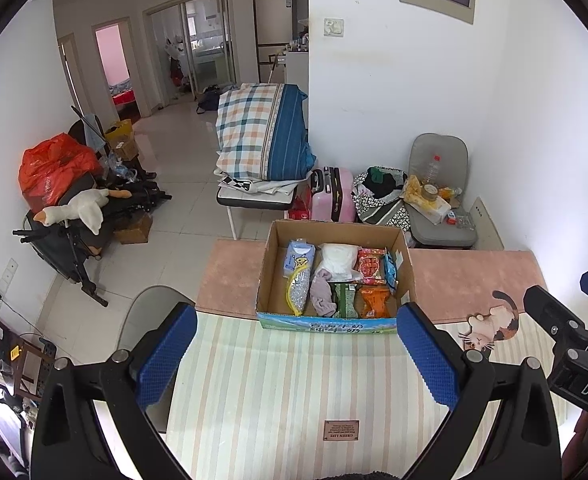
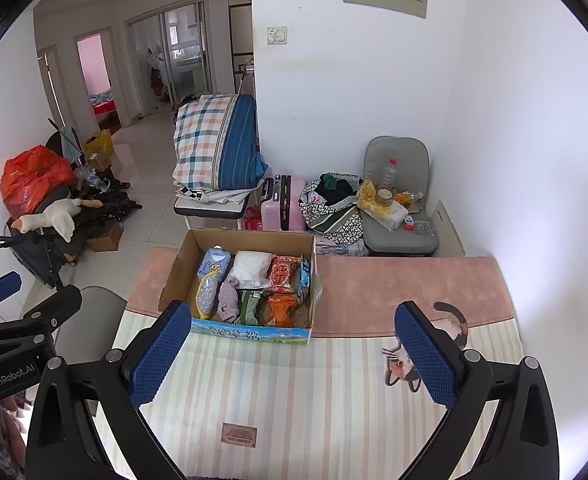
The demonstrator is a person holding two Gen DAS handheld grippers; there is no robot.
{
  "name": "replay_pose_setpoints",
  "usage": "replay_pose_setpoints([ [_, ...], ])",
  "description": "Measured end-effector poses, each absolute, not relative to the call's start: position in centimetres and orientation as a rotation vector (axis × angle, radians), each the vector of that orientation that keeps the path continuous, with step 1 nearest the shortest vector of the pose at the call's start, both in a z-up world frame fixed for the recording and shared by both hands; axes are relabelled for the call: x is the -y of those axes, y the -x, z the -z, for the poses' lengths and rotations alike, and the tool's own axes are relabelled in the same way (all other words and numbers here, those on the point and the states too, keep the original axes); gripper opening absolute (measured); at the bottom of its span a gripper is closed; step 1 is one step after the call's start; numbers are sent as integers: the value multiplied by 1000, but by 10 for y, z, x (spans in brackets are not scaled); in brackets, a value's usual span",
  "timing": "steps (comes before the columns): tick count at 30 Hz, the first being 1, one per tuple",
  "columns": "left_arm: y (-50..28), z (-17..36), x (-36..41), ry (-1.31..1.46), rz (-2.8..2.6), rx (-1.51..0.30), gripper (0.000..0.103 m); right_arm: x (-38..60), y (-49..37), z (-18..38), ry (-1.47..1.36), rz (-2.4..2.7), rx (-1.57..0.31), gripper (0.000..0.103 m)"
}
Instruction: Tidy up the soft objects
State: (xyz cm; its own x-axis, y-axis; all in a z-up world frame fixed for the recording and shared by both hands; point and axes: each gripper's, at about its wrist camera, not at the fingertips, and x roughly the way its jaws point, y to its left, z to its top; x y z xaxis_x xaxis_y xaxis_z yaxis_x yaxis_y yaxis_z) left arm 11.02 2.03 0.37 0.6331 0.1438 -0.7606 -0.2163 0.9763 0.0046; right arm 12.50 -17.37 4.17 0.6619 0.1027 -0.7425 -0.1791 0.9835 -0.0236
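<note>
An open cardboard box (image 1: 269, 276) (image 2: 173, 276) stands on the striped table mat (image 1: 294, 392) (image 2: 302, 392). Inside lie several soft packs: a blue tissue pack (image 1: 300, 258) (image 2: 212, 265), a white bag (image 1: 338, 262) (image 2: 250, 269), a red snack pack (image 1: 371, 266) (image 2: 283, 274), an orange pack (image 1: 376, 300) (image 2: 281, 310), a green pack (image 1: 344, 300), a grey-purple cloth (image 1: 322, 294) (image 2: 228, 300) and a yellow-rimmed mesh pouch (image 1: 300, 290) (image 2: 206, 294). My left gripper (image 1: 296, 356) is open and empty, in front of the box. My right gripper (image 2: 294, 356) is open and empty, in front of the box and to its right.
A cat picture (image 1: 490, 326) (image 2: 426, 352) is printed on the mat to the right of the box. Beyond the table stand a pink suitcase (image 1: 336, 196), a grey chair with clutter (image 1: 438, 184), a folded plaid quilt on a stool (image 1: 261, 136) and a goose plush on a stroller (image 1: 77, 210).
</note>
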Motion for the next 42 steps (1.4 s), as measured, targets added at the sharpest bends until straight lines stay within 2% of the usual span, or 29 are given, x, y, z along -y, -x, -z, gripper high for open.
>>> replay_pose_setpoints([
  [42, -115, -10, -12, 80, -198, -860, 102, 173, -127, -45, 107, -161, -819, 103],
])
